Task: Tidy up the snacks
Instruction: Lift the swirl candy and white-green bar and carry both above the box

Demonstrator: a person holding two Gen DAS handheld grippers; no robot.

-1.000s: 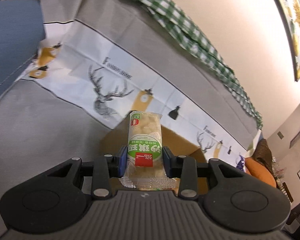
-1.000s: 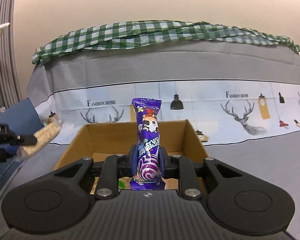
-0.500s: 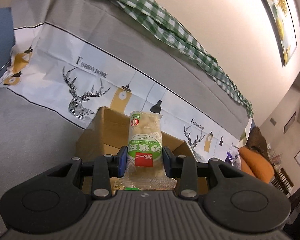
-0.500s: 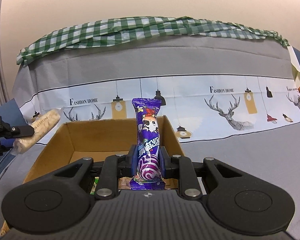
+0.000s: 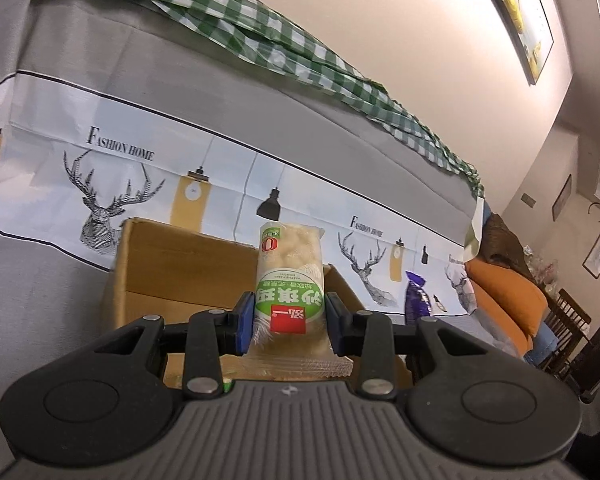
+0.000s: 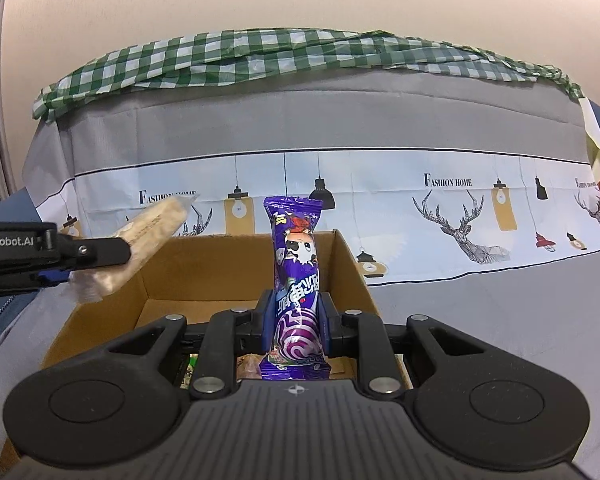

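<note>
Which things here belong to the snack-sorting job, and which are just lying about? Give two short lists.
Part of the job:
- green-labelled snack bar, held in the left gripper
- purple snack packet, held in the right gripper
- cardboard box, open, snacks already inside

Just lying about:
- green checked cloth
- deer-print sofa cover
- orange cushion
- framed picture

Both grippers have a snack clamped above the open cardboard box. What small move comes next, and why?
Probably lower the right gripper a little into the cardboard box and release. Its purple snack already sits over the opening, while the left gripper, holding the green-labelled snack, is only at the box's left edge.
</note>
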